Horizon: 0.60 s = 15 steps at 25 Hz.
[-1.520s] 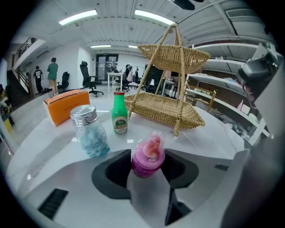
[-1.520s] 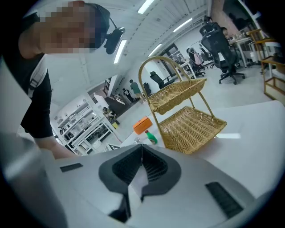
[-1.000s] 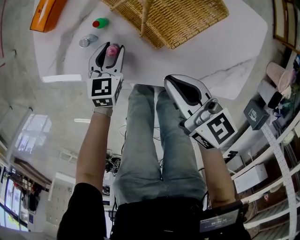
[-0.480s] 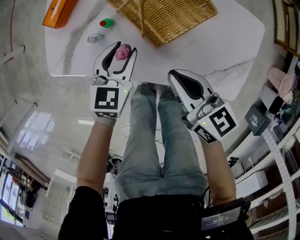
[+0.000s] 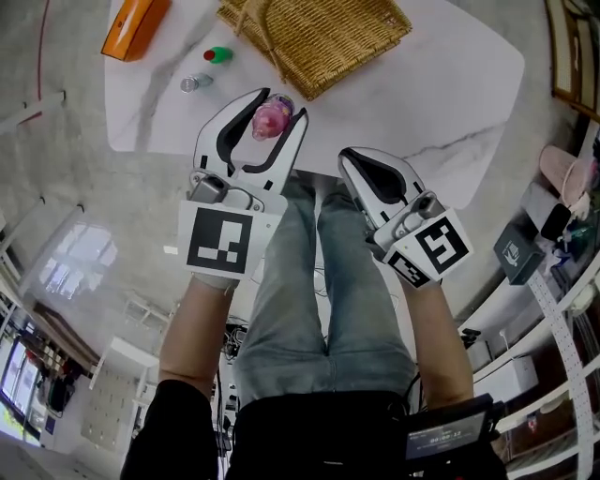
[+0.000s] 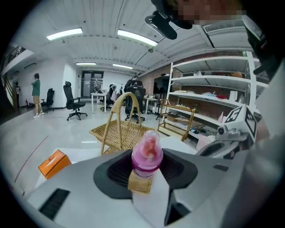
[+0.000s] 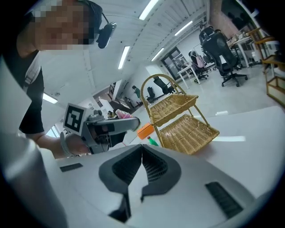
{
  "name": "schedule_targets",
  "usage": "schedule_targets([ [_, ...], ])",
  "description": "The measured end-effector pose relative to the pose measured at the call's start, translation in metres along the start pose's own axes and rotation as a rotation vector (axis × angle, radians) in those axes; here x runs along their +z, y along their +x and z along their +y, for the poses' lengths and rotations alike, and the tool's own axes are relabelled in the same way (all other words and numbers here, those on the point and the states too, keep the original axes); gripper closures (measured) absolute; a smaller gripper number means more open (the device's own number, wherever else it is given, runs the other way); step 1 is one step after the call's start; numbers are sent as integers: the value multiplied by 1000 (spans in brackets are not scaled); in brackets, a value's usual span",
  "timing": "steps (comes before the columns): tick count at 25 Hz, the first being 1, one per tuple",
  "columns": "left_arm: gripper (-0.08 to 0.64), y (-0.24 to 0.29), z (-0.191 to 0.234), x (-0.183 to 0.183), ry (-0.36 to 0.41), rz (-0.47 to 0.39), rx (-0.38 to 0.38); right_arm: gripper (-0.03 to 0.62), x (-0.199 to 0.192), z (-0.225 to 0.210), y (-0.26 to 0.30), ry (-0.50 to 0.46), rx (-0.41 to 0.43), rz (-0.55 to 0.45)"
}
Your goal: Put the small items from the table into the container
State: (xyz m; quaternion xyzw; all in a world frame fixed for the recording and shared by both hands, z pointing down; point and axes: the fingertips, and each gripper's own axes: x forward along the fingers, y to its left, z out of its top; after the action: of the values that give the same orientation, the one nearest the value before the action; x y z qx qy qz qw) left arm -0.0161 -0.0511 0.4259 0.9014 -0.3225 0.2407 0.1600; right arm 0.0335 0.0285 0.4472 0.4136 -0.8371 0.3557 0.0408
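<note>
Left gripper (image 5: 278, 105) pinches a small pink baby bottle (image 6: 147, 156), jaws part-spread around its body, teat end up under a clear cap. The bottle hangs above the near edge of the white marble table (image 5: 422, 84), short of the two-tier wicker basket (image 5: 319, 37).

Right gripper (image 5: 350, 159) has its jaws pressed together with nothing in them, low over the person's lap.

Still on the table are a green-capped mini bottle (image 5: 217, 55) and a small silver can-like item (image 5: 195, 82). An orange box (image 5: 136, 26) sits at the far left corner.

Bottle handling, my guess: light, hard plastic, with smooth round sides, so it may twist or slip. Grip the body under the collar, not the cap or the soft teat. Probably not fragile, so a low drop into the basket should be fine.
</note>
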Motion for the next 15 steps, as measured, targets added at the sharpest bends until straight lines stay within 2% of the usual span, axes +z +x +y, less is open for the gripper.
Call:
schedule_targets([
  [6, 380, 15, -22, 34, 1, 0, -30, 583, 4, -9, -18, 5, 1, -17],
  [11, 380, 39, -21, 47, 16, 33, 1, 583, 14, -18, -26, 0, -5, -30],
  [15, 380, 61, -14, 61, 44, 24, 37, 583, 18, -25, -33, 0, -17, -39],
])
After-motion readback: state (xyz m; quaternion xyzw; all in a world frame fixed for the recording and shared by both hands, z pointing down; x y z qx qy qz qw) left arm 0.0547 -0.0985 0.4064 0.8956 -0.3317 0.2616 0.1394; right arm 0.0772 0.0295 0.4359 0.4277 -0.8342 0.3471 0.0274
